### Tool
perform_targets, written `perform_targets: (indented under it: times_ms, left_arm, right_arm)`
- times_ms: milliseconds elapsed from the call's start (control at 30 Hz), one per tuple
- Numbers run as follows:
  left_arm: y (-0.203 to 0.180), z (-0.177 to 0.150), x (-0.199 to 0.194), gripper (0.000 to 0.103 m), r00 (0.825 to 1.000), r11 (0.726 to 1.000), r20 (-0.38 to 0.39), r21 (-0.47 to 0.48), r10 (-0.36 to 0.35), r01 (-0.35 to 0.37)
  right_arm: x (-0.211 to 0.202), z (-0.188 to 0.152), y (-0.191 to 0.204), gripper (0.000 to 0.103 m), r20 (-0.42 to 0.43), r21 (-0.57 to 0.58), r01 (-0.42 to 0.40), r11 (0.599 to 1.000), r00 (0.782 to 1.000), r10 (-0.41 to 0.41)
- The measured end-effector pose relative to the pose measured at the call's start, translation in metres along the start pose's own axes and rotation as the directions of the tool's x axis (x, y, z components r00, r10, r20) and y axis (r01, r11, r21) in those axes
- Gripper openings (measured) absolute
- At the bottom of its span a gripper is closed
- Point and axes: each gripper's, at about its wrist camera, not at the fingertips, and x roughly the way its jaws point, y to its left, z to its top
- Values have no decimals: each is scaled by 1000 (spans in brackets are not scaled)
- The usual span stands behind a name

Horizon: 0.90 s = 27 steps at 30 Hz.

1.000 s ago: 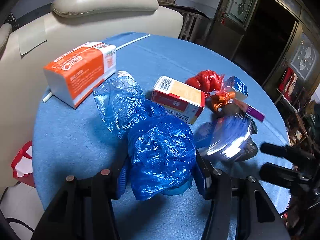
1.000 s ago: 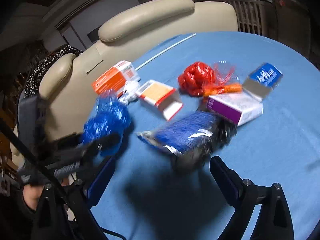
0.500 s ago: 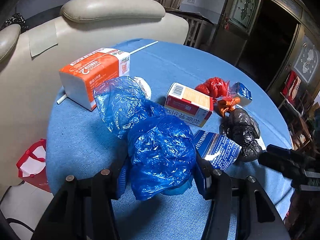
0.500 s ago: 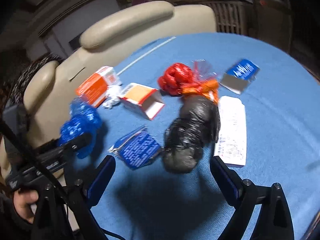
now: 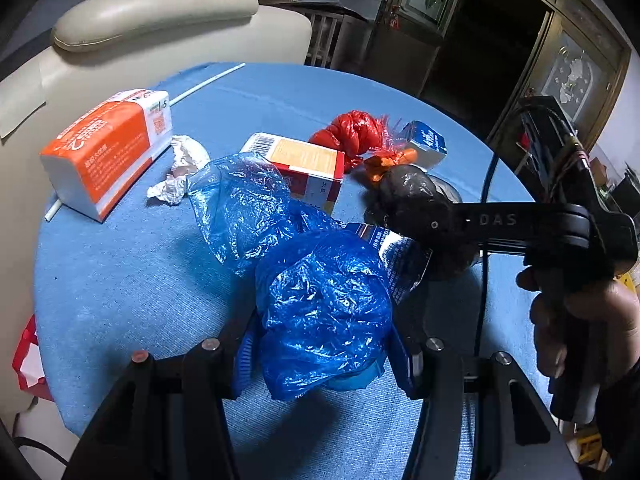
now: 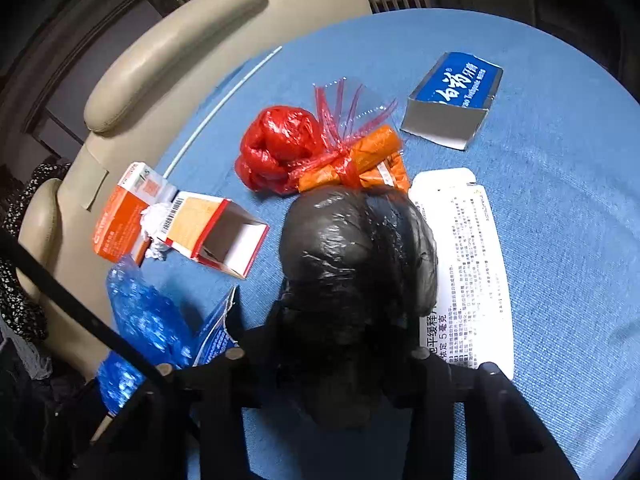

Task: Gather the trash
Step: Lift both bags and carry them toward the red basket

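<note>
My left gripper is shut on a crumpled blue plastic bag, which trails back over the round blue table. My right gripper is closed around a crumpled black plastic bag; it also shows in the left wrist view, with the right gripper reaching in from the right. A red plastic bag, an orange wrapper, an open red-and-white carton, a blue toothpaste box and a white printed leaflet lie on the table.
An orange tissue pack, crumpled white tissue and a white straw lie at the table's left. A blue foil packet lies between the bags. A beige armchair stands behind the table. A dark cabinet is at the right.
The right gripper has moved onto the black bag and closed on it. The blue foil packet has dropped to the table. The left gripper still holds the blue bag.
</note>
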Motion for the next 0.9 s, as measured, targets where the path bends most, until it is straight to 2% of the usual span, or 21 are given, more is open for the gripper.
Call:
perform_targets:
  times_ms: [233,333,900]
  left_arm:
    - [10,8,-16,57,998,999,43,-15,34,-34]
    - [3,7,-20,57,998,999,53,-4,39,-39]
    - [-42,17,-43,57,994,996,99,81,34,-43]
  right_arm:
    - [-43,1,9,39,121,-48,1,999,993,5]
    - [-58,1,7,39,161,-45,2,999,987,5]
    - [-117,-27,-24,39,286,28,-126,992,952,112]
